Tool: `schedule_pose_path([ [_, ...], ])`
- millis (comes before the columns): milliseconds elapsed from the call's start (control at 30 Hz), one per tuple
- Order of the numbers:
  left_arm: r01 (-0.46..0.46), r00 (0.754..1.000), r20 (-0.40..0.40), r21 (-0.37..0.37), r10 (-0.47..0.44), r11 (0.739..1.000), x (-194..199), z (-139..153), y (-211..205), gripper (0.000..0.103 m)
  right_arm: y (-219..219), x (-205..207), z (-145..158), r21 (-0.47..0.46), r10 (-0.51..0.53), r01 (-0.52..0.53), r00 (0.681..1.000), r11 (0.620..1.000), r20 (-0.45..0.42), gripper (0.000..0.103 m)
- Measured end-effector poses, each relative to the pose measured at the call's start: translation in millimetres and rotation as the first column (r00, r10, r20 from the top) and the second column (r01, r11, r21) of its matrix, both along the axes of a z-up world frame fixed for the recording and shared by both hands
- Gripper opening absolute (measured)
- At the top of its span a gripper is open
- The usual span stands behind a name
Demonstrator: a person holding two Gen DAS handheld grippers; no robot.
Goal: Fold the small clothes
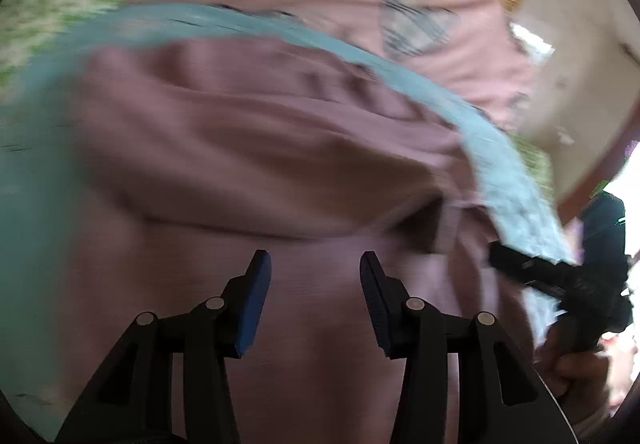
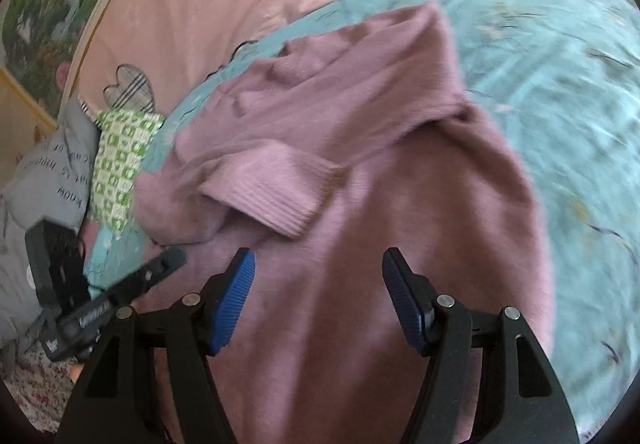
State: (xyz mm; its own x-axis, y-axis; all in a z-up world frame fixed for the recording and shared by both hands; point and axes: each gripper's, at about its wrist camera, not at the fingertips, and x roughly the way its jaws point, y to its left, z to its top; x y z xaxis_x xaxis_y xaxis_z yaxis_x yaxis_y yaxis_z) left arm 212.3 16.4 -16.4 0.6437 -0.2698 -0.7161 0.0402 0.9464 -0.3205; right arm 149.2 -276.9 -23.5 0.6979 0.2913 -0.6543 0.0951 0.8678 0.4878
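Left tongs [image 1: 315, 276] apart | right tongs [image 2: 318, 272] apart | both empty, above pink sweater [image 2: 360, 164]

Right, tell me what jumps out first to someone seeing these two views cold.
The mauve knit sweater fills the middle of both views, lying rumpled on a light blue floral cloth, one ribbed cuff folded across its body. Both grippers hang open over it: the right gripper and the left gripper. Behind lies a pink bedcover with plaid hearts.
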Motion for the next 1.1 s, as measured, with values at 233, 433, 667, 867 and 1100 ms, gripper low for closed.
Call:
schedule_pose_path([
  [233,-0.234,0.968,-0.051,0.165,0.245,0.958,5.7,-19.4,68.6,0.049,65.6,55.3,-2.1,-0.438,0.126,-0.130,0.991,0.889,-0.038,0.067],
  [433,-0.288,0.954,-0.026,0.193,0.298,0.938,25.5,-16.5,72.4,0.050,69.5,75.3,2.7,-0.558,0.152,-0.143,0.988,0.817,-0.031,0.012],
  [667,-0.372,0.925,0.025,0.263,0.380,0.890,66.1,-7.9,83.9,0.054,11.8,62.1,130.1,-0.540,0.052,0.139,0.945,0.830,0.324,0.010],
  [867,-0.473,0.874,-0.004,0.229,0.487,0.851,63.0,-15.5,111.5,0.050,-24.0,82.2,106.4,-0.572,0.025,0.122,0.970,0.811,0.242,0.010],
  [1100,-0.323,0.946,0.047,0.088,0.320,0.942,37.7,5.9,97.3,0.050,-38.4,89.5,61.6,-0.509,0.015,0.067,0.988,0.858,0.156,0.010],
])
